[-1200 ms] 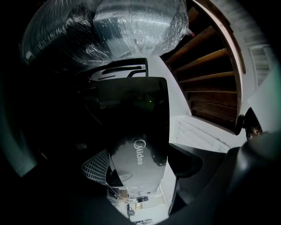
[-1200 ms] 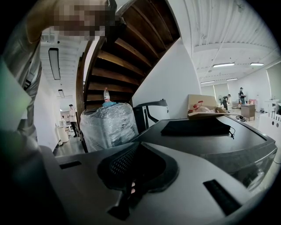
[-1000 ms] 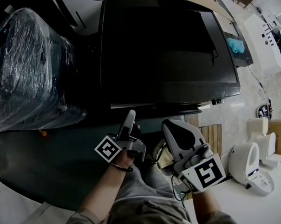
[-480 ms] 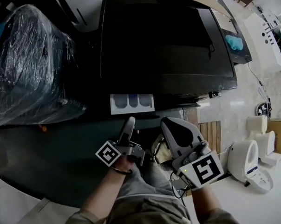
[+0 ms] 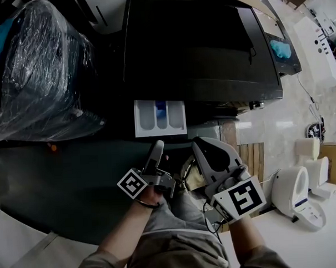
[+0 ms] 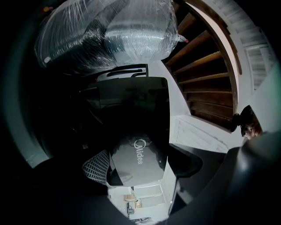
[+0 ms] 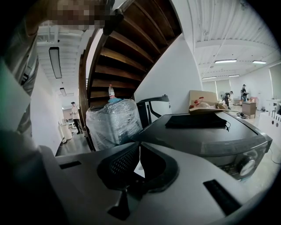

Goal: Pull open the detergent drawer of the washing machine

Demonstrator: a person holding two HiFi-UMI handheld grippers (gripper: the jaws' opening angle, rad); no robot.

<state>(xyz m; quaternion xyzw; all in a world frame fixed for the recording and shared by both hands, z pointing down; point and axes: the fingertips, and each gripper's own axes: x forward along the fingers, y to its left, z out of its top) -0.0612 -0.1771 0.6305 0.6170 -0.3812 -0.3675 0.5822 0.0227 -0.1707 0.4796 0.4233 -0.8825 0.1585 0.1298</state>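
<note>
Detergent drawer (image 5: pixel 160 117) is sticking out of the front of the washing machine (image 5: pixel 200 51), near the left end of that front. From above it is showing white compartments, one of them with something blue in it. Left gripper (image 5: pixel 158 144) is reaching up to the drawer's near edge. In the left gripper view its jaws are standing apart on either side of the drawer's grey front panel and holding it, with the white tray showing beside the panel. Right gripper (image 5: pixel 205 151) is hanging just beside the left one, clear of the machine. Its jaws are resting almost together, leaving only a thin slit with nothing in it.

A bundle wrapped in clear plastic (image 5: pixel 37 69) is sitting to the left of the machine. A black cloth (image 7: pixel 195 121) is lying on the dark lid, and a cardboard box (image 7: pixel 204 99) is standing at the lid's far end. A wooden staircase (image 7: pixel 127 48) is rising overhead behind the bundle. A white toilet (image 5: pixel 290 192) is standing on the pale floor well to the right.
</note>
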